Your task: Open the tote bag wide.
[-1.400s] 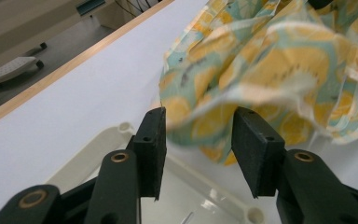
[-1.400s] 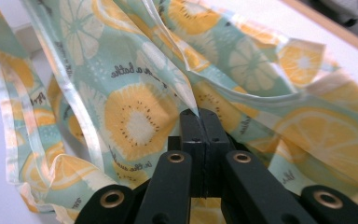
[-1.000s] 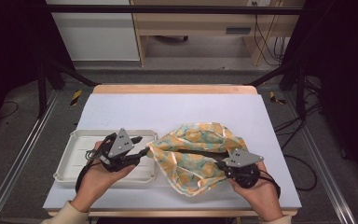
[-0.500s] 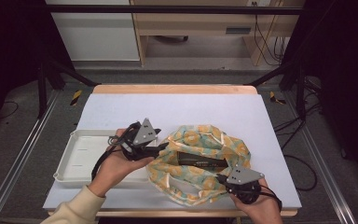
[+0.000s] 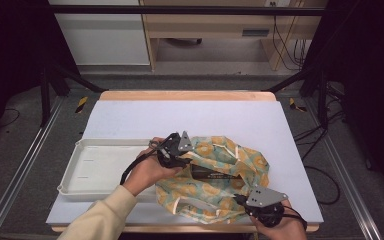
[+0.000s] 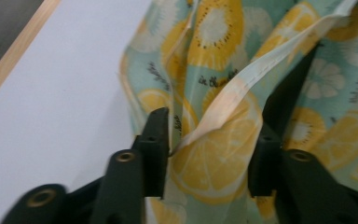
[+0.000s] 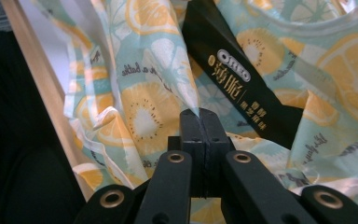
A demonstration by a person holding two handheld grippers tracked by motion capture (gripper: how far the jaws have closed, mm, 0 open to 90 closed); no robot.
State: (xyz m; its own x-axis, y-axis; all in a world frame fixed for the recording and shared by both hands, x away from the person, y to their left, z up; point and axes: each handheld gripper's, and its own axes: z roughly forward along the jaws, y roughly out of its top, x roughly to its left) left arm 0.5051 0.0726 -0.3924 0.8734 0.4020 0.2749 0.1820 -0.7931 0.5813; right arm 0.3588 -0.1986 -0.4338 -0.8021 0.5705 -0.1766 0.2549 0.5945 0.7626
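- High view: a lemon-print cloth bag lies on the white table, beside a white tray. The left gripper is at the bag's far edge. The right gripper is at its near edge.
- Left gripper view: the jaws are wide apart, with the bag's rim between them.
- Right gripper view: the jaws pinch a fold of the bag tight. A black packet lies inside the bag.

Both grippers, the left gripper and the right gripper, are black with grey three-cornered top plates, brass-ringed screw holes and trailing black cables, and the person's left arm wears a cream sleeve.
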